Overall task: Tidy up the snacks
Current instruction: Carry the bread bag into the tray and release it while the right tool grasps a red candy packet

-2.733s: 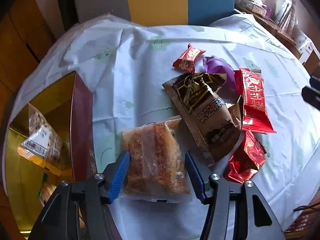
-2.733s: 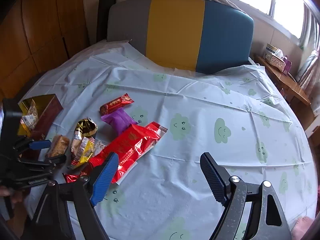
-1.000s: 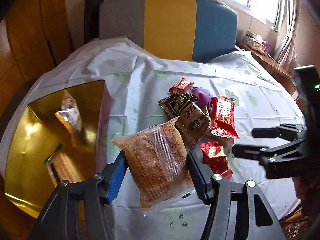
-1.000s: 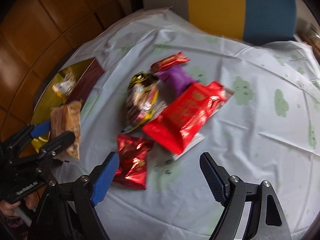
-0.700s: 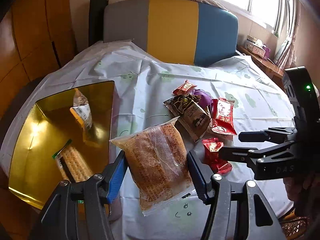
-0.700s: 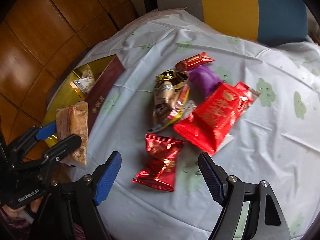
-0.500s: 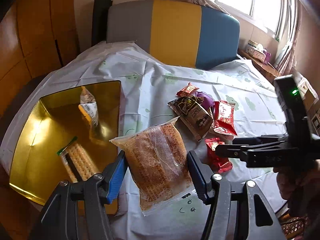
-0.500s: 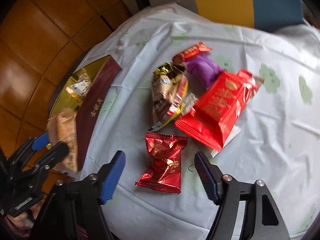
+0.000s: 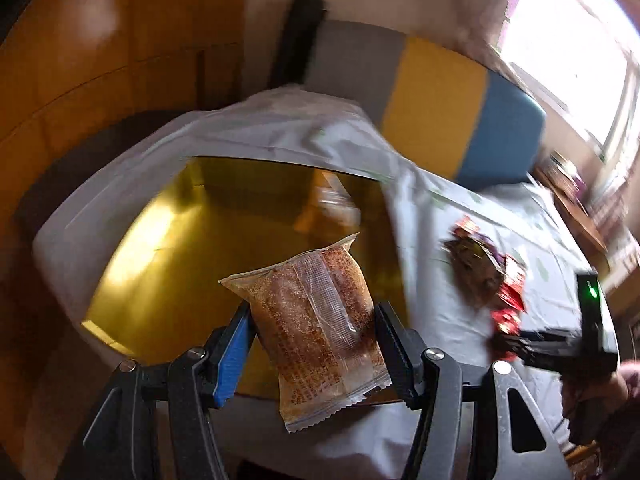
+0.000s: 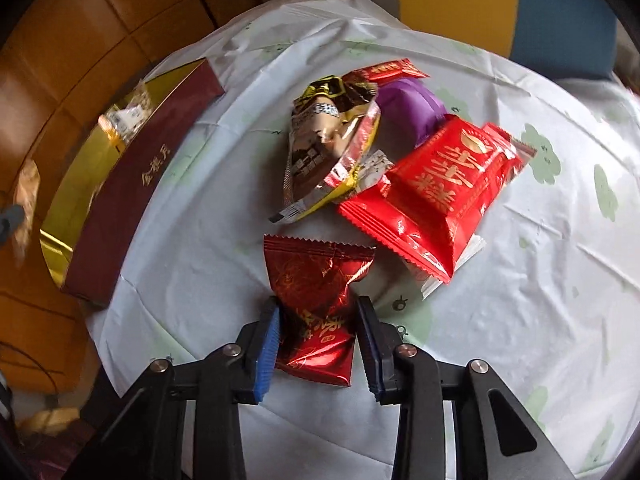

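My left gripper (image 9: pixel 310 328) is shut on a clear pack of brown cake (image 9: pixel 320 328) and holds it above the near edge of the gold-lined box (image 9: pixel 192 248). A wrapped snack (image 9: pixel 332 204) lies inside the box at its far side. My right gripper (image 10: pixel 318 334) is shut on a dark red foil pack (image 10: pixel 316 300) that rests on the tablecloth. Beyond it lie a large red pack (image 10: pixel 436 196), a brown-gold pack (image 10: pixel 328 152), a purple pack (image 10: pixel 412 108) and a small red bar (image 10: pixel 392 70). The box, with its maroon side (image 10: pixel 132 184), shows at the left in the right wrist view.
The round table has a white cloth with green cloud faces (image 10: pixel 540 280). A grey, yellow and blue chair back (image 9: pixel 432 104) stands behind it. Wooden wall panels (image 9: pixel 120 40) are at the left, a window (image 9: pixel 580 52) at the right. The right gripper's body (image 9: pixel 560 344) shows in the left wrist view.
My left gripper has swung left with the cake pack, from over the cloth to over the box. My right gripper has moved down and closed on the dark red foil pack.
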